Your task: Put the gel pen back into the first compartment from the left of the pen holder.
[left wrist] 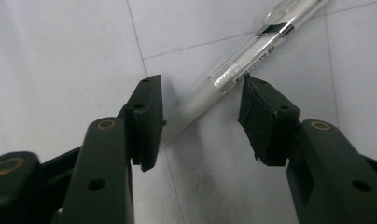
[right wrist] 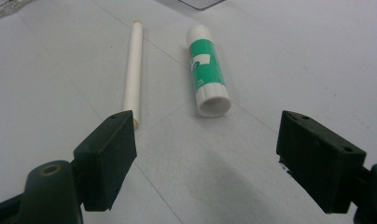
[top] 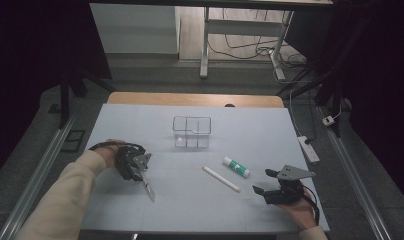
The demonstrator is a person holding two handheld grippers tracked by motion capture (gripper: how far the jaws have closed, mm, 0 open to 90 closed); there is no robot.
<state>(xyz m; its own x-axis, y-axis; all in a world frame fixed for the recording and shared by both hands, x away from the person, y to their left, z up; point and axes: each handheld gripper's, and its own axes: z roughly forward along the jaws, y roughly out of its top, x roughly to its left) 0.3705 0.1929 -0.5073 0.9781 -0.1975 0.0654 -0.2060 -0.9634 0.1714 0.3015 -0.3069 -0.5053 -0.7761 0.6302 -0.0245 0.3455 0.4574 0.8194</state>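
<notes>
On the white desk (top: 140, 120), left tongs (left wrist: 200, 109) gape astride a clear pen (left wrist: 233, 70); right tongs (right wrist: 205, 154) stand wide, empty, near the glue stick (right wrist: 206, 70).

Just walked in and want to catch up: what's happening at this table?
A person holds a tool in each hand over a white table. The left tool is open around a clear pen lying flat, not yet gripping it. The right tool is open too, facing a glue stick and a white stick. A clear divided box stands farther back.
</notes>
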